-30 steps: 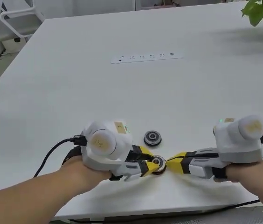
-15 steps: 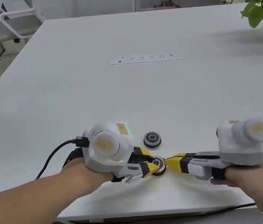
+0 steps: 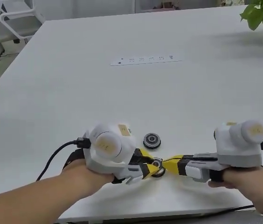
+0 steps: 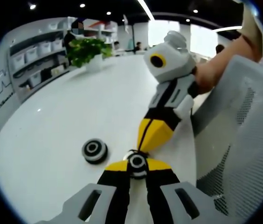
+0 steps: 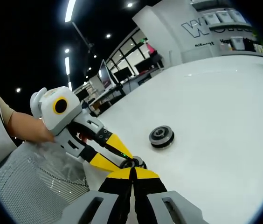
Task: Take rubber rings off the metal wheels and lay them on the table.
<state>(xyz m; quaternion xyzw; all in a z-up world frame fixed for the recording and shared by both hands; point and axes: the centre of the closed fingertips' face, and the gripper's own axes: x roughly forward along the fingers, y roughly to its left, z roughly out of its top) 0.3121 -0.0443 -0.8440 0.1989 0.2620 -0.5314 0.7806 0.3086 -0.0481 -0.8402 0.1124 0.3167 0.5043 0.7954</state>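
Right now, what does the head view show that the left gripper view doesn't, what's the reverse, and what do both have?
Head view: the power strip set in the table, a white chair beyond its far corner, and the black cable trailing from the left gripper. Left gripper view: wall shelves with bins and a mesh chair back. Shared: the wheel held in the left gripper, the right gripper closed at its rim, the second wheel lying on the table, and the plant.

Table (image 3: pixel 66 93) smooth matt white; wheel (image 4: pixel 94 150) shiny metal hub; rubber ring (image 4: pixel 84 152) matt black.
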